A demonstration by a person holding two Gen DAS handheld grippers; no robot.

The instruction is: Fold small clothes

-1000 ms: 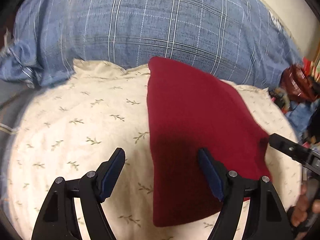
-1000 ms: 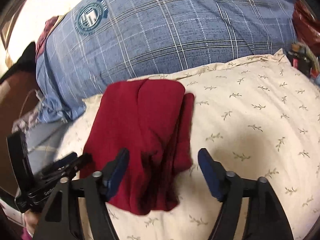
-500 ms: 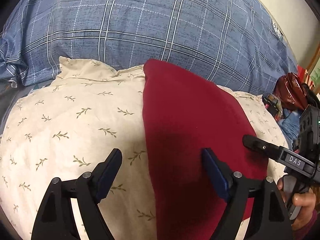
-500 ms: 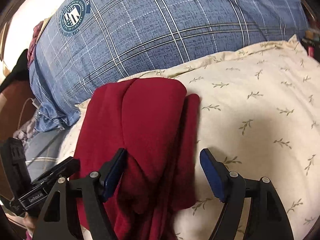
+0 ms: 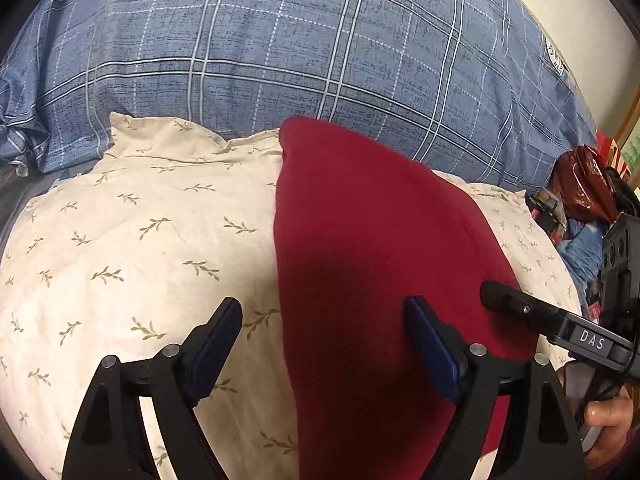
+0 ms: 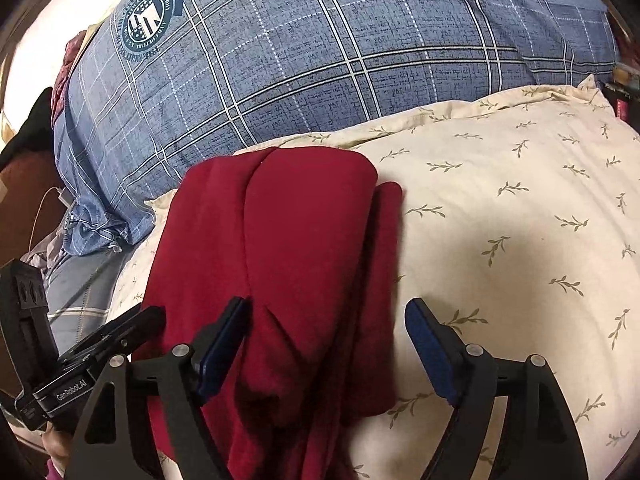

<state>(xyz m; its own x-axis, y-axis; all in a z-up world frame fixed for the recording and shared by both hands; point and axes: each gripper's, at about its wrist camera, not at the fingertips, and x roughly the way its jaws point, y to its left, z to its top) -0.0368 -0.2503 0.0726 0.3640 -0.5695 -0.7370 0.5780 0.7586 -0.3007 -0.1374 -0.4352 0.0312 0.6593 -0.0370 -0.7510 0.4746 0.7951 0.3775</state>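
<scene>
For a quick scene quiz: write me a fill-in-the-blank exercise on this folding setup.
1. The folded garment is ____ in colour.
2. It lies on a cream pillow printed with small ____.
3. Behind that pillow lies a larger ____ plaid pillow.
4. The jaws of the left hand-held gripper and the right hand-held gripper both stand ____.

Missing words: red; leafy sprigs; blue; open

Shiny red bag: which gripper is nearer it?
Right. The right gripper is at the red cloth's edge toward the bag; the left gripper straddles its far edge. Both jaws just opened, cloth between.
</scene>
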